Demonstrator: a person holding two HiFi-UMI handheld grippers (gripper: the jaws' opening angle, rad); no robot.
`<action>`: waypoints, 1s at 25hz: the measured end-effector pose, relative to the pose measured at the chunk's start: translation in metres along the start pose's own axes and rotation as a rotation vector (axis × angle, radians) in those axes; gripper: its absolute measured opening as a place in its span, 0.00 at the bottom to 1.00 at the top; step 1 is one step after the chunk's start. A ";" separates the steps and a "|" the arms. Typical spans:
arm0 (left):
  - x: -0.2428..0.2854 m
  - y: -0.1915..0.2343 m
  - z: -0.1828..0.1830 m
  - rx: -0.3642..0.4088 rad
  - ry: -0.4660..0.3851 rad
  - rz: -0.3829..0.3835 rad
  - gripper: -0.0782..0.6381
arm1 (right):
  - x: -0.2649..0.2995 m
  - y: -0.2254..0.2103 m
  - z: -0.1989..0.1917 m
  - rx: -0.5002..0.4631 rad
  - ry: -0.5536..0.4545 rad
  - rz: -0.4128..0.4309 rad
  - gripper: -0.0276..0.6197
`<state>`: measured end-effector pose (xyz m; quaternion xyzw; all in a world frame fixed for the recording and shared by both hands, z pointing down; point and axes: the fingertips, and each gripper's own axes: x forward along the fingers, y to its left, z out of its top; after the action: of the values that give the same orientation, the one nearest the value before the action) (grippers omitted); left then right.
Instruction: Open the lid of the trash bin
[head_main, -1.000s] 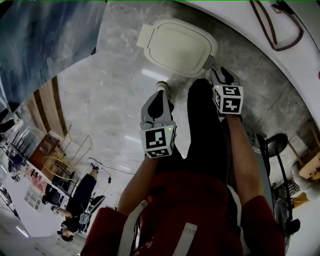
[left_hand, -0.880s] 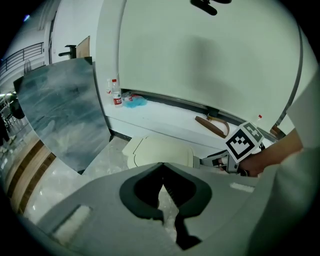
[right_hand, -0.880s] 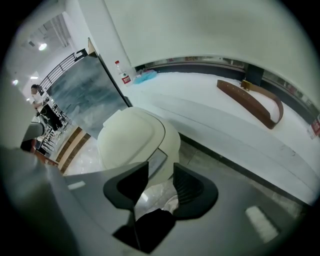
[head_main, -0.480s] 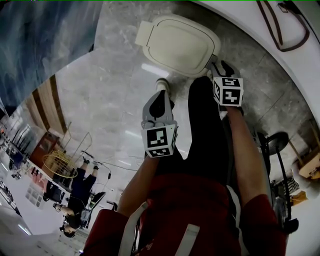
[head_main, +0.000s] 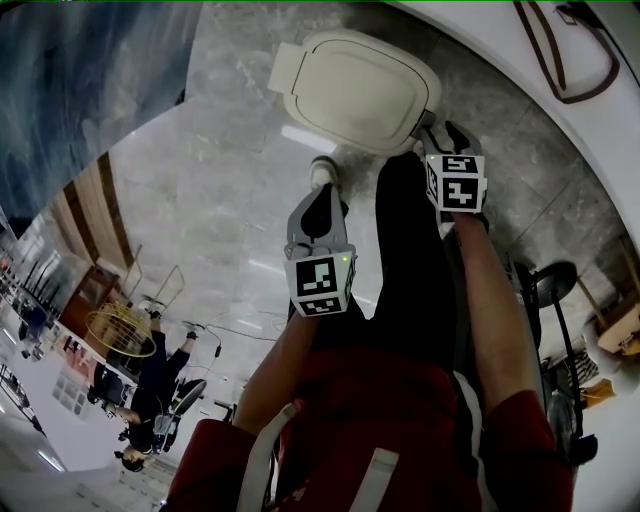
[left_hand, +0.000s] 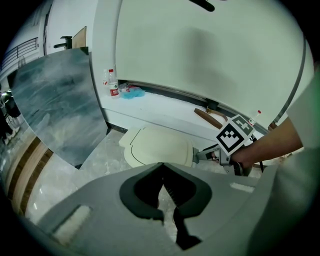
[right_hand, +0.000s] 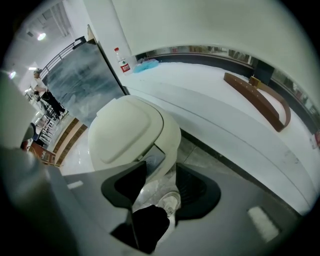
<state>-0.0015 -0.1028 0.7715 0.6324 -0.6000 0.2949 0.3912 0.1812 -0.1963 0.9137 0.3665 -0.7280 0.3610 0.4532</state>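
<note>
The trash bin (head_main: 355, 88) is cream, with a rounded lid that lies closed; it also shows in the left gripper view (left_hand: 159, 148) and the right gripper view (right_hand: 127, 131). My right gripper (head_main: 432, 128) hangs at the bin's near right edge, pointing steeply down. Its jaws (right_hand: 161, 167) have just been opening and stand open with nothing held; a grey panel (right_hand: 153, 160) on the bin's front lies just beyond the tips. My left gripper (head_main: 322, 200) hovers short of the bin, its jaws (left_hand: 162, 166) shut and empty.
My black trouser leg (head_main: 410, 250) and a white shoe (right_hand: 168, 204) stand on the marble floor (head_main: 230, 190) beside the bin. Behind the bin runs a white ledge (right_hand: 210, 95) with a brown strap (right_hand: 260, 100) and a bottle (left_hand: 113, 85). A grey-blue panel (left_hand: 55, 107) leans at left.
Both grippers have shifted a little toward the bin, the right one now at the lid's near edge. People far off at lower left have moved.
</note>
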 end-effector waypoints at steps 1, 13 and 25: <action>0.001 0.000 -0.001 0.004 0.001 -0.001 0.12 | 0.000 0.000 0.000 -0.005 0.002 0.001 0.33; -0.005 0.001 -0.008 0.005 0.004 0.003 0.12 | 0.001 0.001 0.001 -0.034 0.013 -0.004 0.33; -0.023 0.007 0.012 0.015 -0.048 0.003 0.12 | -0.011 0.006 0.009 -0.071 0.031 -0.026 0.36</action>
<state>-0.0118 -0.1005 0.7470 0.6414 -0.6078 0.2850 0.3714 0.1764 -0.1988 0.9000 0.3541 -0.7282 0.3348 0.4819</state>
